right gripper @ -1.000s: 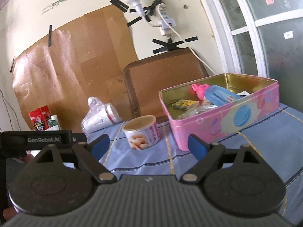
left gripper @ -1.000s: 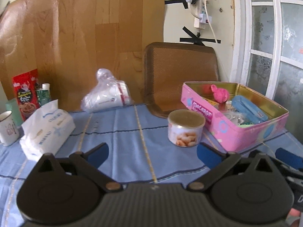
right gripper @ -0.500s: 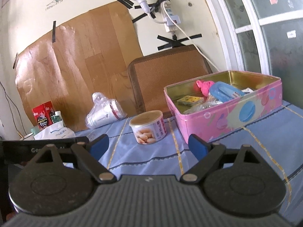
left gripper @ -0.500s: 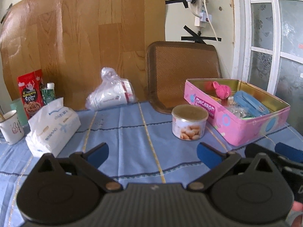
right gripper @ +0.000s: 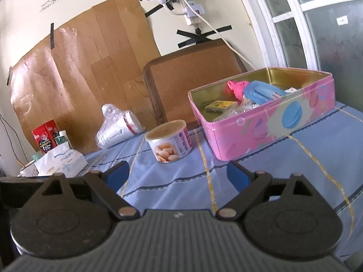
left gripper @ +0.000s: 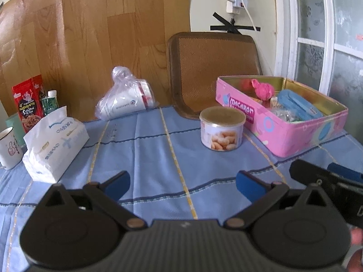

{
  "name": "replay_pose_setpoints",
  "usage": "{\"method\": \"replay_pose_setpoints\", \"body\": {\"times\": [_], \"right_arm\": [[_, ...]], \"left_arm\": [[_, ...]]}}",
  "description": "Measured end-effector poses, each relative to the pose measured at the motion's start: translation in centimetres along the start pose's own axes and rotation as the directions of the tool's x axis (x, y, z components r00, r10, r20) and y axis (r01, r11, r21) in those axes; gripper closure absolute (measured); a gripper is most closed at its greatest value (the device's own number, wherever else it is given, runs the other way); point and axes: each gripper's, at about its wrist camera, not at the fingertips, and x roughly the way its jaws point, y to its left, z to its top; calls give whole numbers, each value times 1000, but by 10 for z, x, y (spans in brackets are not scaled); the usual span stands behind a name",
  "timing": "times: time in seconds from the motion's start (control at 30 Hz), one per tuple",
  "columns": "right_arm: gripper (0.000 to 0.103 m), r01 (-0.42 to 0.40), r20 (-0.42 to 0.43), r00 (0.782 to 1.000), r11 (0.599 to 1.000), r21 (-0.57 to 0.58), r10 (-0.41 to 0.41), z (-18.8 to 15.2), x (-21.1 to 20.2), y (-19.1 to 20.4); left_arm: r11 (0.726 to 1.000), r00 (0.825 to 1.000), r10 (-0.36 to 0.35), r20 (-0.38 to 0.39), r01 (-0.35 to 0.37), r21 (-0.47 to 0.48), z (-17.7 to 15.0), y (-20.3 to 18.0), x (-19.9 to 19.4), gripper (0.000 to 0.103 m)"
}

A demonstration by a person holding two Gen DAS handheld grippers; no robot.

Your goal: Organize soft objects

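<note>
Left wrist view: both tools wide open, empty

Left hand-held gripper hovers spread wide, gripping nothing, over bare blue cloth on the surface. Right hand-held gripper is likewise agape and empty. Tissue pack lies near the left edge; pink tin sits right, bean can just beside it.

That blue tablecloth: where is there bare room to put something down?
The widest bare stretch of the tablecloth lies between the tissue pack and the round can, running forward to the open left gripper. Another bare patch sits in front of the pink tin. The far left corner, with mug and snack packet, is crowded.
</note>
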Motion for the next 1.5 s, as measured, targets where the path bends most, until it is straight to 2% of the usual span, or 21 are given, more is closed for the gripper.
{"method": "replay_pose_setpoints", "body": {"times": [0.47,1.5], "right_arm": [[8,13,-13,1000,999,32,-13,-2,2,-6],[8,8,-18,1000,998,60,-7,-1,5,-14]], "left_arm": [[1000,999,2,-36,-2,2,-2,-4,10,0],[997,998,43,-39,-40,62,-1,-12,10,0]]}}
